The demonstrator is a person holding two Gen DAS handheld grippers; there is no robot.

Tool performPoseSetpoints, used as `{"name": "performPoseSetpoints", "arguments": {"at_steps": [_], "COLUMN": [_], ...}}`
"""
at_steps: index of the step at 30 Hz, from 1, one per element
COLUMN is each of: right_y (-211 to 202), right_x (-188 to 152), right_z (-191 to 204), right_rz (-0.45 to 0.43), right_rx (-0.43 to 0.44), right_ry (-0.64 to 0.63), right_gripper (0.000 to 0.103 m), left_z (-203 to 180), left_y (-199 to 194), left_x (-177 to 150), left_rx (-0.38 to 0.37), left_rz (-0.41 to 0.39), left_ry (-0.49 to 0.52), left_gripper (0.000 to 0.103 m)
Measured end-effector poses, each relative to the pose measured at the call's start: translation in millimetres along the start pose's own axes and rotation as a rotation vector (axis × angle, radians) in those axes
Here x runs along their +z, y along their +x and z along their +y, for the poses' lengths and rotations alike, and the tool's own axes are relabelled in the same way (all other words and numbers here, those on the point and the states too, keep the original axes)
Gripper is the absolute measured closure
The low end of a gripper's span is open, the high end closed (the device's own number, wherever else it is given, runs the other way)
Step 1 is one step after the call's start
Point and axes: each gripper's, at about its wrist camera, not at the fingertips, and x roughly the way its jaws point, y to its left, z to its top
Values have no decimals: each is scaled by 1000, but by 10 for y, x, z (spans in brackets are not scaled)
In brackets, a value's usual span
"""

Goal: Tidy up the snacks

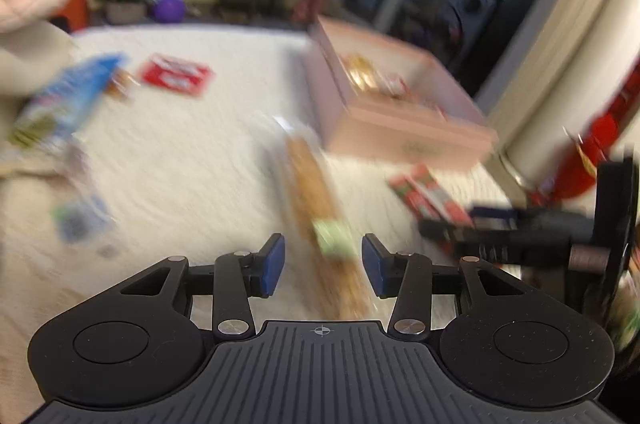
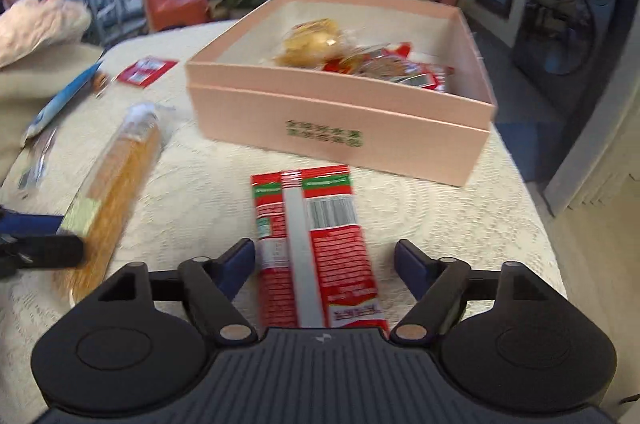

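Box (image 2: 340, 140) already holds several snacks. Still loose on the cloth (image 2: 420, 208): red pack (image 2: 316, 244), long pack (image 2: 116, 184), others far left. Your right gripper (image 2: 325, 264) straddles the red pack, fingers apart; left gripper (image 1: 323, 266) likewise spread around the long pack.

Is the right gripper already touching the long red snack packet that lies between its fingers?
Cannot tell. In the right wrist view the red packet lies between the open fingers of the right gripper; the right finger is clear of it, but the left pad meets its edge.
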Motion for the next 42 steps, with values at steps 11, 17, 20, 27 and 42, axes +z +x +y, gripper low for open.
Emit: {"name": "performPoseSetpoints", "arguments": {"at_steps": [11, 17, 20, 27, 42], "right_y": [44, 82, 91, 102, 86], "right_x": [-105, -104, -101, -97, -111], "right_z": [45, 75, 78, 83, 51], "right_rz": [-84, -81, -79, -78, -61], "right_rx": [-25, -13, -3, -1, 61], "right_ry": [2, -4, -5, -7, -33], "right_gripper": [11, 7, 5, 4, 0], "left_z": [1053, 1054, 910, 319, -597], "left_y": [159, 372, 351, 307, 115], "left_x": [234, 351, 289, -14, -591], "left_rx": [432, 504, 449, 261, 92], "left_rz": [-59, -89, -75, -29, 89], "left_ry": [-254, -172, -126, -23, 165], "left_gripper": [50, 54, 59, 60, 61]}}
